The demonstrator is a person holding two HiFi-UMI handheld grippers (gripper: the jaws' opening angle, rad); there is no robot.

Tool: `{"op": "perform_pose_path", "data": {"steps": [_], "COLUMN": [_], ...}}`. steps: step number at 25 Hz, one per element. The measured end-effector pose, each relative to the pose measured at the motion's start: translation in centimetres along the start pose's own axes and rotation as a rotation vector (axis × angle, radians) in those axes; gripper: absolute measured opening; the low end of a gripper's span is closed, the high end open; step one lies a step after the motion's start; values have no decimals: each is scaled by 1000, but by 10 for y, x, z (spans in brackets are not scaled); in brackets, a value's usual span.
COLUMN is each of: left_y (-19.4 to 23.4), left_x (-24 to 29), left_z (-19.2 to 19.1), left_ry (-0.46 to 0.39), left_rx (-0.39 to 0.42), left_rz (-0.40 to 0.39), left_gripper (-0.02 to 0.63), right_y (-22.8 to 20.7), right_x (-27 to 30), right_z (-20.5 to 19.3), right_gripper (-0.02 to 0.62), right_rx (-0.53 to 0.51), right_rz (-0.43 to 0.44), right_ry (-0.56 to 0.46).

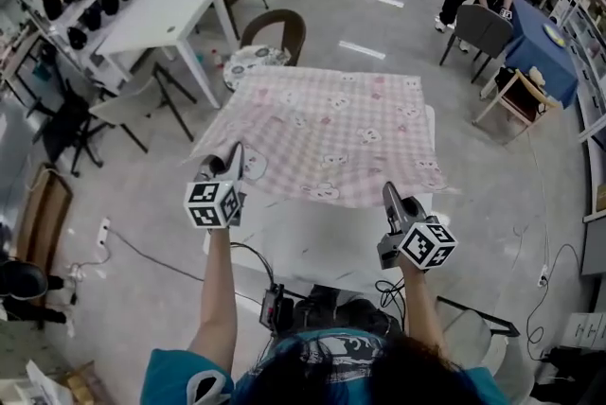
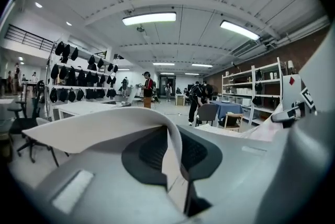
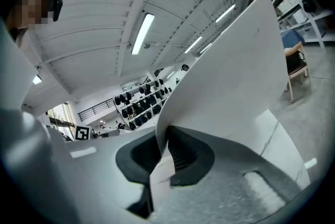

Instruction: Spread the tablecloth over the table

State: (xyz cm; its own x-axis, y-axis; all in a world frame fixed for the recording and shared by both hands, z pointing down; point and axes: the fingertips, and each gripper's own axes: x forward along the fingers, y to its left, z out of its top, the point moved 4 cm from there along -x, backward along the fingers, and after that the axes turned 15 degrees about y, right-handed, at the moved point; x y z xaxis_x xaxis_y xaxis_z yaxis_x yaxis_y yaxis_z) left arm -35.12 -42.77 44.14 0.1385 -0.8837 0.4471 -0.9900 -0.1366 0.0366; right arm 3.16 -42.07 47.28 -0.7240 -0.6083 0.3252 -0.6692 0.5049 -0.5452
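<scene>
Step in hand: laying the tablecloth (image 1: 331,133) down, with the near edge not yet placed.

- Left tool (image 1: 230,159) was closed on the near-left corner. The left gripper view showed a fold of the fabric pinched between the dark pads, with the loose part curling up and away to the left.
- Right tool (image 1: 391,195) was closed on the near-right corner. The right gripper view showed the same: jaws together on the cloth, with a sheet of it standing up over the jaws.
- The pink patterned cloth lay flat over the far and middle part of the white surface (image 1: 312,242). The far edge was down by the chair (image 1: 276,32). The near edge was held just off the top, between the two tools.
- A wide strip of the surface nearest the person was bare.
- From the head view the cloth looked flat, with only slight ripples at the near edge. A sliver of white showed past its right side, so it may have been sitting a bit left of centre. I couldn't be sure from that angle.

What the next move called for, as I judged it:
- Pull both corners toward the person together, keeping the cloth lightly taut, until the near edge passes the near rim of the surface.
- Keep both hands level and moving at the same rate, or the cloth skews.
- Don't overpull, since the far edge has little overhang to spare.
- Then lower and let go of both corners.
</scene>
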Motion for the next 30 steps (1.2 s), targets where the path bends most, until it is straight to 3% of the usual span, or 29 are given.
{"op": "perform_pose_path", "data": {"steps": [4,8,13,24,30], "left_y": [-3,-5,-22,-43,-52], "left_x": [-27,-57,-88,-108,-101], "left_z": [-30,-71,-119,-231,-241], "left_ry": [43,80,184,342,480], "left_rx": [-11,-73,-61,-272,-130], "left_rz": [15,41,82,29,71], "left_gripper": [57,55,63,60,54], "right_y": [2,8,9,-5,-12], "right_x": [-20,-35,-62,-97,-105], "right_z": [-23,-53,-98,-197,-231], "right_gripper": [17,15,12,6,7], "right_rx": [39,63,134,252,350], "right_rz": [19,24,28,-49,-78], "right_ry": [12,40,63,185,212]}}
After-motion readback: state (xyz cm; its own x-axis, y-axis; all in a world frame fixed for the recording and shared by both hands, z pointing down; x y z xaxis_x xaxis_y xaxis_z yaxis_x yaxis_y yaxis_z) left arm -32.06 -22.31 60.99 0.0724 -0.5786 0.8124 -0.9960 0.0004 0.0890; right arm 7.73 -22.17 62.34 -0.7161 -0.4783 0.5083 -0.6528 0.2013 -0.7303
